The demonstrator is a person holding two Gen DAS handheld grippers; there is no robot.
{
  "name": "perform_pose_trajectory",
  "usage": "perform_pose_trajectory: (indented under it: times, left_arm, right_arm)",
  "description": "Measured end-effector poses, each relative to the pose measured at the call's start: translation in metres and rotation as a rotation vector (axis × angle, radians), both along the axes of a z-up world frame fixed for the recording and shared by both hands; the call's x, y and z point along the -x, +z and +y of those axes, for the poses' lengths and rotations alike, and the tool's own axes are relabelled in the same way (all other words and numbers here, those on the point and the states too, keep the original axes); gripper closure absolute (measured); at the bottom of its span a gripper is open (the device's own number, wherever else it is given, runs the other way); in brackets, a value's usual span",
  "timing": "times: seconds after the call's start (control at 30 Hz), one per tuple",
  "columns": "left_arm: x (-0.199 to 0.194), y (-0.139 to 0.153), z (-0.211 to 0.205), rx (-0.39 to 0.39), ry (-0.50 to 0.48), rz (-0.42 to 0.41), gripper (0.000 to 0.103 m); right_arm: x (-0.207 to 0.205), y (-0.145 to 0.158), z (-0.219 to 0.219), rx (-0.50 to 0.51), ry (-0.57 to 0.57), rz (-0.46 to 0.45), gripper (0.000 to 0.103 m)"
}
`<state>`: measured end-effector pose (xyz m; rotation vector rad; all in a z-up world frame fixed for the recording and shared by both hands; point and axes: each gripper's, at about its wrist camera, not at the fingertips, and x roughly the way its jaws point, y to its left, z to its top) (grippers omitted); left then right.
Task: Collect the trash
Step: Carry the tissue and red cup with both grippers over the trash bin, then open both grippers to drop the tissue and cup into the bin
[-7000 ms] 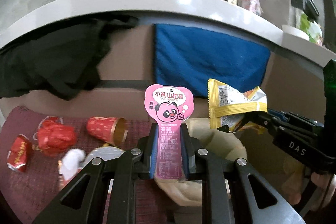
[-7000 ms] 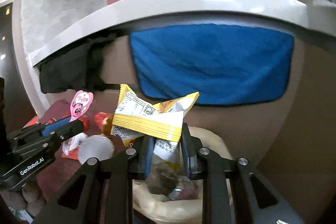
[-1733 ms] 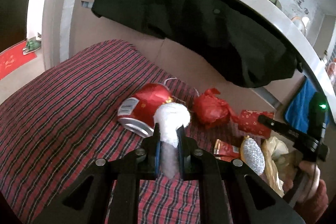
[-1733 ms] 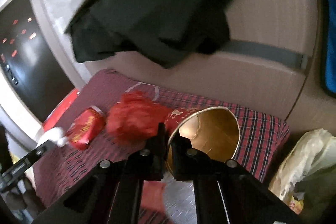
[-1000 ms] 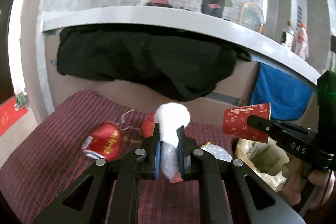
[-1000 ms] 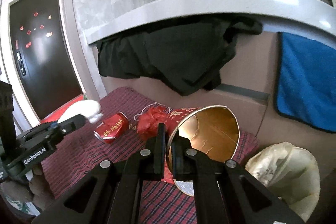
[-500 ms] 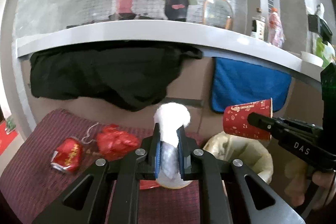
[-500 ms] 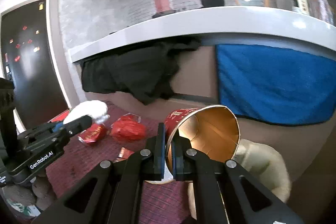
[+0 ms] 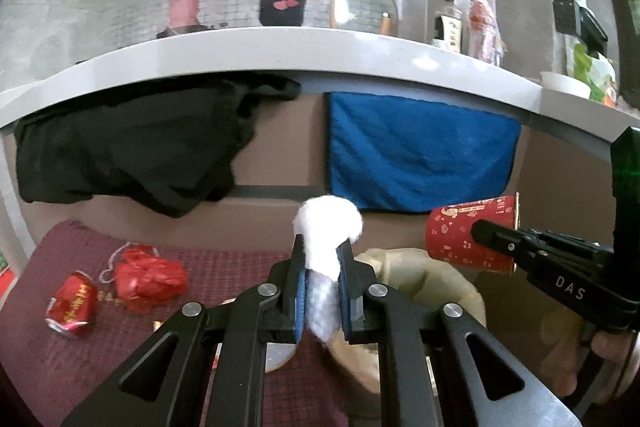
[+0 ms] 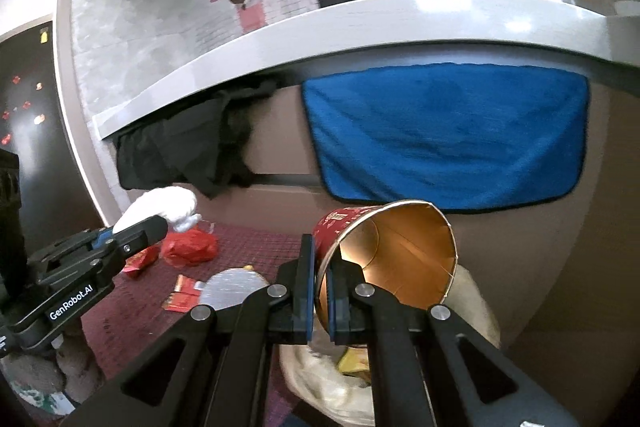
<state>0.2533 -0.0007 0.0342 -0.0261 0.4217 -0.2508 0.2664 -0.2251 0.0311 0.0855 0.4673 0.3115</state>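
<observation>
My left gripper (image 9: 323, 291) is shut on a white wad of tissue (image 9: 327, 223) and holds it above the near rim of the beige trash bag (image 9: 404, 267). My right gripper (image 10: 319, 291) is shut on the rim of a red paper cup with a gold inside (image 10: 396, 247), held over the same bag (image 10: 320, 379). Each gripper shows in the other's view: the cup (image 9: 472, 239) at the right, the tissue (image 10: 168, 207) at the left. On the plaid cloth lie a crushed red can (image 9: 72, 303), a red plastic bag (image 9: 148, 277) and a silver lid (image 10: 236, 287).
A red plaid cloth (image 9: 100, 347) covers the surface left of the bag. Behind it is a brown panel with a black garment (image 9: 132, 147) and a blue towel (image 9: 420, 155) hanging under a grey counter (image 9: 280, 51). Small red wrappers (image 10: 182, 297) lie by the lid.
Both grippers have swung right from the cloth toward the trash bag, carrying the tissue and the cup. The bag now sits under both of them.
</observation>
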Motion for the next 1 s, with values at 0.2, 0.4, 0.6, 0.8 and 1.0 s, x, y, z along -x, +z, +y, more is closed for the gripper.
perform_pose_trajectory:
  times: [0.2, 0.4, 0.6, 0.8, 1.0]
  left_arm:
    - [-0.014, -0.01, -0.026, 0.005, -0.036, 0.022, 0.089]
    - [-0.025, -0.02, -0.046, 0.004, -0.066, 0.043, 0.089]
    - [-0.033, -0.03, -0.056, 0.003, -0.08, 0.063, 0.089]
    - [-0.041, -0.037, -0.061, -0.003, -0.083, 0.086, 0.089]
    - [-0.051, -0.042, -0.063, 0.004, -0.089, 0.112, 0.089]
  right_arm:
    - [-0.001, -0.006, -0.022, -0.008, -0.04, 0.007, 0.098]
    - [-0.004, -0.013, -0.035, -0.01, -0.062, 0.015, 0.098]
    - [-0.008, -0.021, -0.042, -0.013, -0.071, 0.027, 0.098]
    - [-0.016, -0.031, -0.046, -0.022, -0.068, 0.049, 0.098]
    - [-0.022, -0.037, -0.047, -0.023, -0.067, 0.069, 0.098]
